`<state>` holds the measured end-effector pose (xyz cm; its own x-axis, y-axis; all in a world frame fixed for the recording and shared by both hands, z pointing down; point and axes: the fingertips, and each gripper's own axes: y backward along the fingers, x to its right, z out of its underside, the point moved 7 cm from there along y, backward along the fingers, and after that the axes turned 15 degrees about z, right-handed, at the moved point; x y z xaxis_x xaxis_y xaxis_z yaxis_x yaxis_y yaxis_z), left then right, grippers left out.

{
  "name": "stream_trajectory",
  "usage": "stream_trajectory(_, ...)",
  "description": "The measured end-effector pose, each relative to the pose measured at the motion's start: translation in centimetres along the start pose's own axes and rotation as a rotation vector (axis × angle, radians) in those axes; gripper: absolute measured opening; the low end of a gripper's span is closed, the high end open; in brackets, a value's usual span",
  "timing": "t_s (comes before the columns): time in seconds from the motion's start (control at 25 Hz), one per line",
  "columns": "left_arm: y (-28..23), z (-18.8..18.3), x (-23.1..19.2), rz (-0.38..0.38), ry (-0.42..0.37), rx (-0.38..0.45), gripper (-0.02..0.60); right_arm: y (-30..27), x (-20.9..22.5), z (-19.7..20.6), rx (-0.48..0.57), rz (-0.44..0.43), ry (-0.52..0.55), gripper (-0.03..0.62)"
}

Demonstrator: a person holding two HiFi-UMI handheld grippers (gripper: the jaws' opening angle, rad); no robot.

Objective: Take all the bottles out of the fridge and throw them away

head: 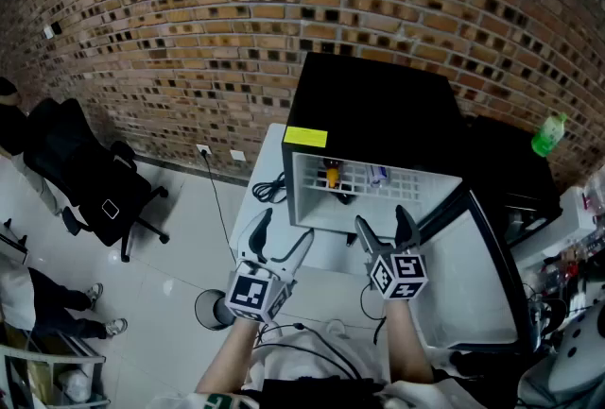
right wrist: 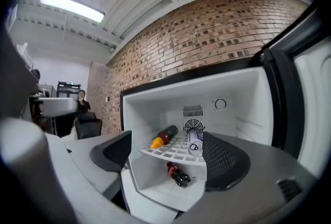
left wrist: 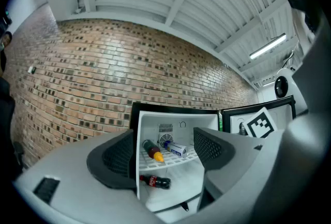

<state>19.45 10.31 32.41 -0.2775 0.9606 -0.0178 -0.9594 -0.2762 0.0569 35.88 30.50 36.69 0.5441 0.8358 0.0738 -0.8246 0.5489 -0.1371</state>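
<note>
Facing the mini fridge (head: pixel 378 105) at 12 o'clock, left gripper (head: pixel 285 226) and right gripper (head: pixel 383 218) stand wide open, empty; next move probably: grasp the orange-capped bottle (right wrist: pixel 163 137).

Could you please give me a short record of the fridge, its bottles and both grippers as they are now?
fridge: door open
shelf: orange-capped bottle, white bottle, both lying
below shelf: cola bottle, lying
left gripper: open, empty, short of fridge
right gripper: open, empty, short of fridge
</note>
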Motion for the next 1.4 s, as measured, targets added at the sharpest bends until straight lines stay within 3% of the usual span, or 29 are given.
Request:
stream_trajectory(0.24, -0.3, -1.5, 1.0, 0.005, 0.024, -0.013, 0.360, -7.2, 2.8, 1.6, -0.088, 0.067, 0.112, 0.449)
stream_trajectory(0.36, 0.0, -0.5, 0.8, 0.008, -0.010, -0.033, 0.360, -10.3, 3.8, 2.0, -0.133, 0.089, 0.166, 0.449)
stream_trajectory(0.52, 0.7, -0.2, 0.7, -0.055, 0.033, -0.024, 0.360, -13.6, 3.7, 2.1, -0.186, 0.090, 0.241, 0.449)
stream_trajectory(0.72, 1.0, 0.1, 1.1, -0.056, 0.033, -0.046, 0.360, -16.6, 4.4, 3.0, -0.321, 0.136, 0.288, 0.432)
stream_trajectory(0.84, 1.3, 0.2, 1.0, -0.045, 0.021, -0.049, 0.360, -16.7, 4.3, 3.3, -0.403, 0.153, 0.307, 0.349)
stream_trajectory(0.88, 1.3, -0.1, 1.0, -0.050, 0.032, -0.038, 0.360, -16.7, 4.3, 3.4, -0.409, 0.153, 0.315, 0.290)
stream_trajectory(1.04, 1.4, -0.2, 1.4, -0.048, 0.041, -0.026, 0.360, -15.7, 4.5, 3.3, -0.306, 0.133, 0.276, 0.275)
stream_trajectory(1.16, 1.5, -0.1, 1.5, -0.038, 0.046, -0.022, 0.360, -13.3, 4.1, 2.1, -0.183, 0.122, 0.220, 0.275)
stream_trajectory(1.4, 1.3, 0.5, 1.6, -0.006, 0.054, -0.010, 0.360, -7.2, 4.6, 1.0, -0.046, 0.139, 0.140, 0.275)
